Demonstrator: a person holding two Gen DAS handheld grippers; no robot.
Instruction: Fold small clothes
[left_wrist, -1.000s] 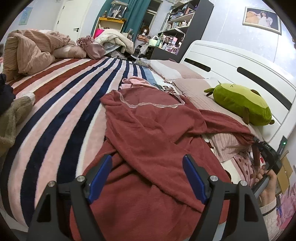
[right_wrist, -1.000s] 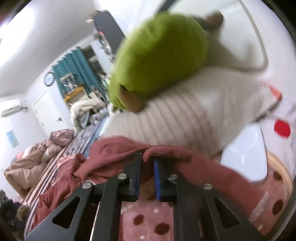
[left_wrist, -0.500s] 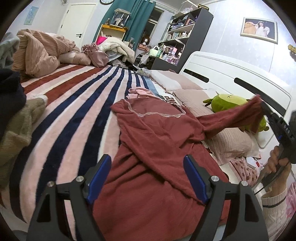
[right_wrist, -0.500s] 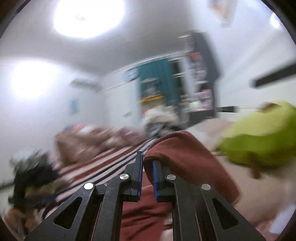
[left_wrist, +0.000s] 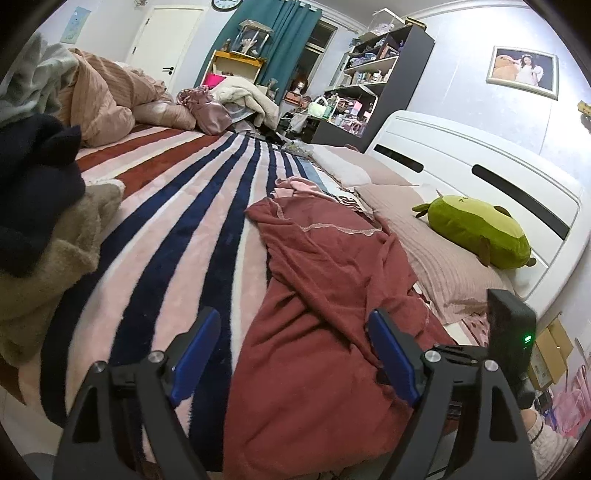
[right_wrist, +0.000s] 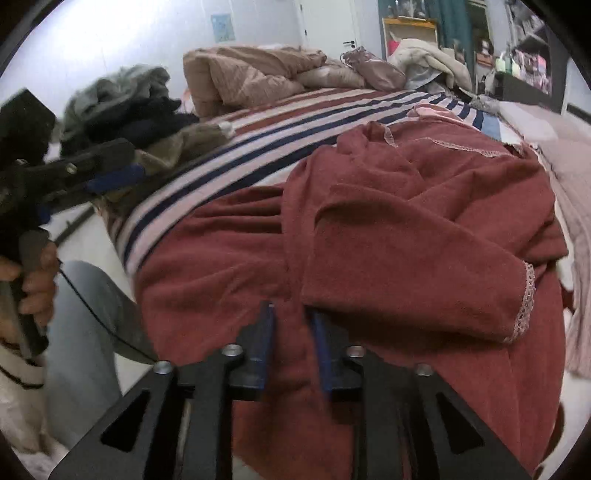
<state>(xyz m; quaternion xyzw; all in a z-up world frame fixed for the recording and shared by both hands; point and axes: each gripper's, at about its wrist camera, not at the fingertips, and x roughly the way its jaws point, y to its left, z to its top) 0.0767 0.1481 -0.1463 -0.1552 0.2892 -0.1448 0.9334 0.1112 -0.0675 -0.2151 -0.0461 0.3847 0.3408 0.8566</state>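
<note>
Lying across the striped blanket (left_wrist: 177, 206) near the bed's edge, the dark red garment (left_wrist: 325, 280) spreads directly ahead of both grippers, its lower part reaching under and between the fingers of each. It is a soft, fleecy piece with pale lace trim at the neckline and along one cuff; a sleeve (right_wrist: 417, 266) is folded back over the body, the cuff lying toward the right in the right wrist view, and the cloth is rumpled into several ridges. Beyond it a pink striped pillow (left_wrist: 436, 243) carries a green plush toy (left_wrist: 476, 232), and a heap of other clothes (left_wrist: 40, 206) sits at the left. The left gripper (left_wrist: 295, 354) stands wide and is opening further, the cloth below the gap but not pinched. The right gripper (right_wrist: 293, 347) has a narrow gap that is opening; red cloth shows between its blue pads (right_wrist: 263, 343), which do not appear to press on it.
</note>
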